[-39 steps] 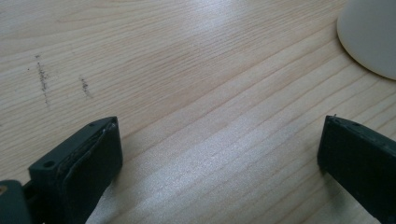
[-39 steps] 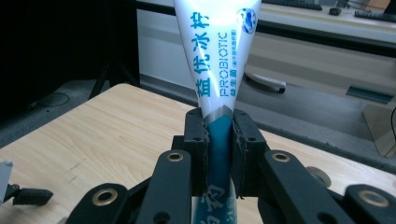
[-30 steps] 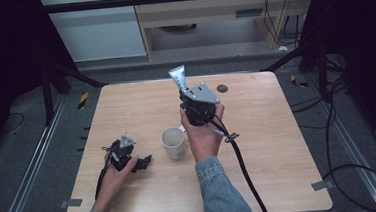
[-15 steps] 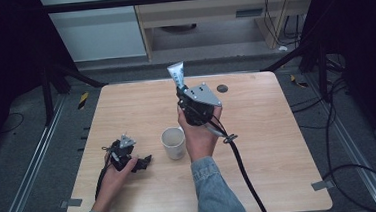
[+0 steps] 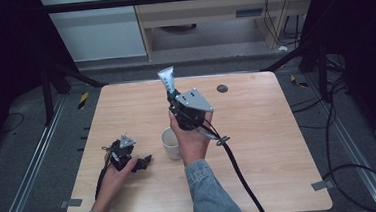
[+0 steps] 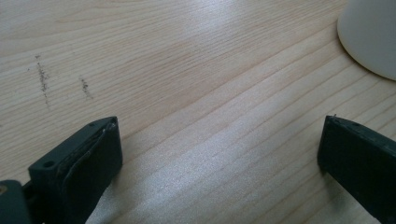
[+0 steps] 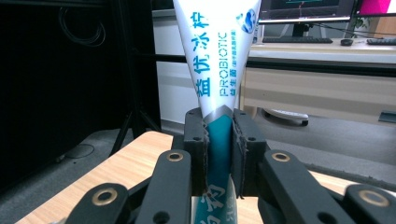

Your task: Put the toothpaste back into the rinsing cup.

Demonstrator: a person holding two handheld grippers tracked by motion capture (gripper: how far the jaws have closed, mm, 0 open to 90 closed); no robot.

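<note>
**Tube held upright above and behind the cup**

The right gripper (image 5: pixel 174 98) was clamped on a toothpaste tube (image 5: pixel 166 81), its two black jaws pressed together on the teal lower part of the tube, as the right gripper view made plain (image 7: pixel 219 140). The tube's long axis ran nearly vertical: the flat crimped end pointed up and a little toward the far-left of the table, and the teal lower part ran down between the jaws and out of sight below them. Which way the cap faced could not be read directly.

The white cup (image 5: pixel 170 143) stood on the wooden table (image 5: pixel 279 144), nearer to the person than the held tube and slightly to its left, just beside the right hand's wrist. So the relation that mattered was this: the cup's open mouth lay below and on the near side of the tube, not under it. By my judgement, setting the tube into the cup would have called for bringing the gripper back toward the person and down, keeping the tube close to upright.

The left gripper (image 5: pixel 136 163) rested low on the table to the left of the cup, its jaws standing wide apart with nothing between them (image 6: pixel 219 154); the cup's rim (image 6: pixel 369 37) showed at the far right of its view. It was the nearer of the two to the cup's base.
</note>
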